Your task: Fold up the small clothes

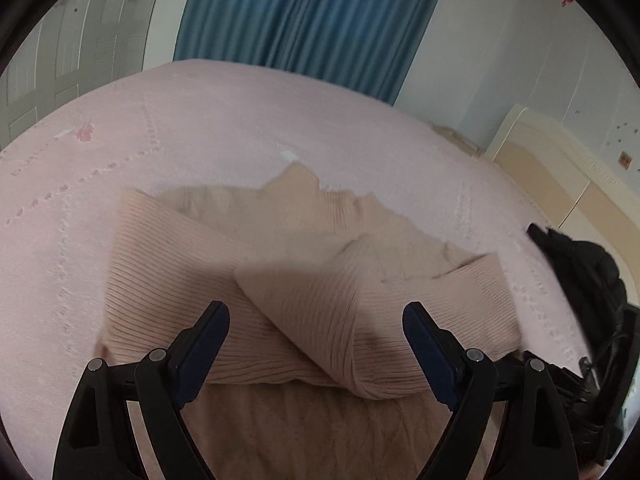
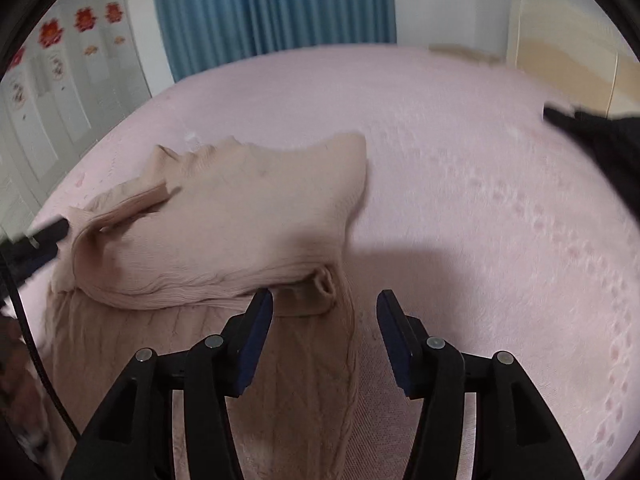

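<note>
Both your tongs hang apart and empty: left tongs (image 1: pixel 316 316) over the folded beige sweater (image 1: pixel 304 280), right tongs (image 2: pixel 325 304) above its edge on the pink bed (image 2: pixel 480 200).

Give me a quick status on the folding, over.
Left gripper open, right gripper open, nothing held. Beige knit top partly folded on pink bedspread. Black garment at bed edge, clear of it.

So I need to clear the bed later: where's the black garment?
The black garment lies at the bed's right edge, right of the beige sweater, near the cream cabinet.
</note>
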`<state>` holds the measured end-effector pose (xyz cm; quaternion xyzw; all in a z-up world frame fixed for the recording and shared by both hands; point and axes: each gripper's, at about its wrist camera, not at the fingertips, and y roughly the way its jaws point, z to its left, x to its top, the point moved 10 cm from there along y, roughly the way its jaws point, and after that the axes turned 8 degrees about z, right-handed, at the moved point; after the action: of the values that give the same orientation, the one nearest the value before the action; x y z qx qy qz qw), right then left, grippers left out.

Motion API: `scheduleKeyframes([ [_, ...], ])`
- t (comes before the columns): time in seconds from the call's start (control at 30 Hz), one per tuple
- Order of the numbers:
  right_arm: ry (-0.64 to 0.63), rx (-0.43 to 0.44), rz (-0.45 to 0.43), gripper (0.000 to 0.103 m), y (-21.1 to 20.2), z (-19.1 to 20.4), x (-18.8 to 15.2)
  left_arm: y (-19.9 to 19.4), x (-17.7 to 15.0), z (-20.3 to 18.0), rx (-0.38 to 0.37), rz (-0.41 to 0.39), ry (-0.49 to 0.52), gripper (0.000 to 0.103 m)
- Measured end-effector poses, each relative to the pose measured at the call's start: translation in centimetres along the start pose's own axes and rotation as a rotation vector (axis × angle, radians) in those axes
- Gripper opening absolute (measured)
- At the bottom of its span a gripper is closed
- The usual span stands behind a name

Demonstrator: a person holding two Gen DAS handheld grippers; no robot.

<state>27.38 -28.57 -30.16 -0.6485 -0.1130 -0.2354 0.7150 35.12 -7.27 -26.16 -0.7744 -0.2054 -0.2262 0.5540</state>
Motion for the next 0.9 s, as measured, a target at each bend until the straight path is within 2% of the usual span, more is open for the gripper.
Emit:
scheduleKeyframes([
  [0.1, 0.024, -0.008, 0.028, 0.053, 0.9, -0.3, 0.2, 2.7, -0.9, 1.1, 0.104, 0.079, -0.031, 0.086],
  [0.13, 0.026, -0.004, 0.034, 0.053, 1.1, -0.2, 0.3, 3.1, -0.9, 1.3, 0.112, 0.088, -0.041, 0.083],
  [0.23, 0.046, 0.009, 0.024, 0.047, 1.5, -0.1, 1.2, 1.5, -0.4, 2.3, 0.126, 0.02, -0.075, 0.071],
  [0.27, 0.055, 0.011, 0.005, 0.043, 1.2, -0.3, 1.6, 0.9, -0.2, 3.0, 0.142, -0.005, -0.086, 0.071],
  [0.33, 0.071, 0.017, -0.034, 0.043, 0.3, -0.8, 2.2, 0.1, 0.2, 4.4, 0.165, -0.035, -0.109, 0.071],
  [0.4, 0.071, 0.027, -0.043, 0.043, -0.2, -1.4, 2.6, -0.1, 0.4, 5.7, 0.146, -0.034, -0.152, 0.071],
  [0.47, 0.057, -0.002, -0.026, 0.043, 0.1, -1.8, 2.5, 0.0, 0.5, 6.7, 0.137, -0.018, -0.177, 0.071],
  [0.53, 0.028, -0.051, -0.003, 0.043, 0.7, -2.1, 2.2, -0.1, 0.4, 7.1, 0.127, -0.015, -0.186, 0.071],
  [0.63, 0.049, -0.052, 0.005, 0.043, 0.8, -2.4, 2.1, -0.5, 0.6, 7.6, 0.127, -0.025, -0.194, 0.071],
  [0.73, 0.081, -0.05, 0.02, 0.043, 1.1, -3.0, 1.9, -0.6, 0.5, 8.2, 0.152, -0.039, -0.209, 0.065],
  [0.9, 0.108, -0.029, 0.035, 0.045, 1.3, -3.4, 1.7, -0.4, 0.1, 8.9, 0.13, -0.027, -0.239, 0.057],
])
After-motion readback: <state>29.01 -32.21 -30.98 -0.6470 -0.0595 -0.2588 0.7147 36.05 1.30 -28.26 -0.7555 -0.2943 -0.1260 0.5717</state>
